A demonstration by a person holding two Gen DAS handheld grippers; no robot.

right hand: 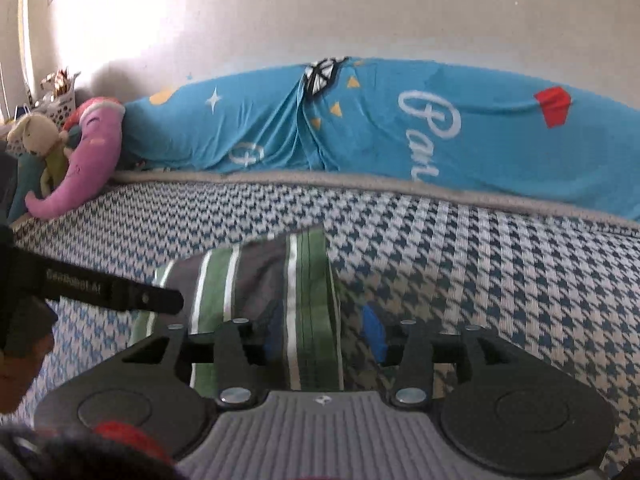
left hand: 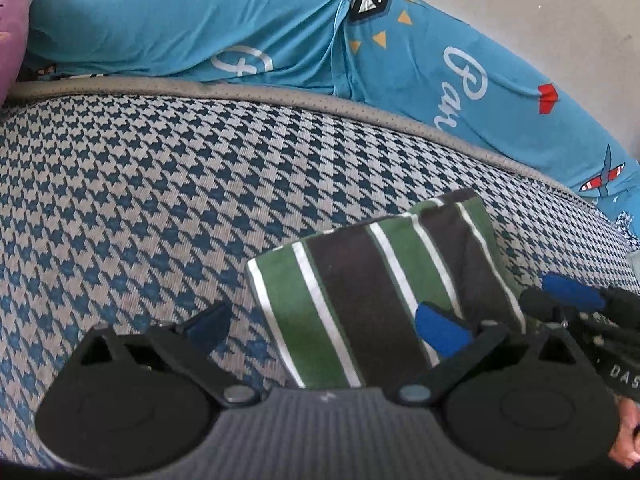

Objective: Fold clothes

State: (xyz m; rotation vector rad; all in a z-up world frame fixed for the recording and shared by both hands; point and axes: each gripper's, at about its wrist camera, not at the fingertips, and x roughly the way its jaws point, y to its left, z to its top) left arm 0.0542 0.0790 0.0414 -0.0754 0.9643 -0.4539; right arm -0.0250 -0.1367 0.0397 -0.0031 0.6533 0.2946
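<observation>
A folded garment (left hand: 360, 280) with green, dark grey and white stripes lies flat on the houndstooth bed cover (left hand: 140, 200). My left gripper (left hand: 324, 328) is open wide just above the garment's near left corner. Its right fingertip (left hand: 440, 330) hangs over the stripes and its left fingertip (left hand: 210, 328) over the bare cover. In the right wrist view the same garment (right hand: 248, 280) fills the lower middle. My right gripper (right hand: 324, 336) is open and straddles the garment's right folded edge. The right gripper (left hand: 576, 296) also shows at the garment's right side in the left wrist view.
A rolled blue printed duvet (right hand: 400, 132) runs along the wall behind the bed cover (right hand: 500, 272). A pink elephant plush (right hand: 92, 160) and a beige soft toy (right hand: 38, 136) lie at the far left. The left gripper's black body (right hand: 120, 292) reaches in from the left.
</observation>
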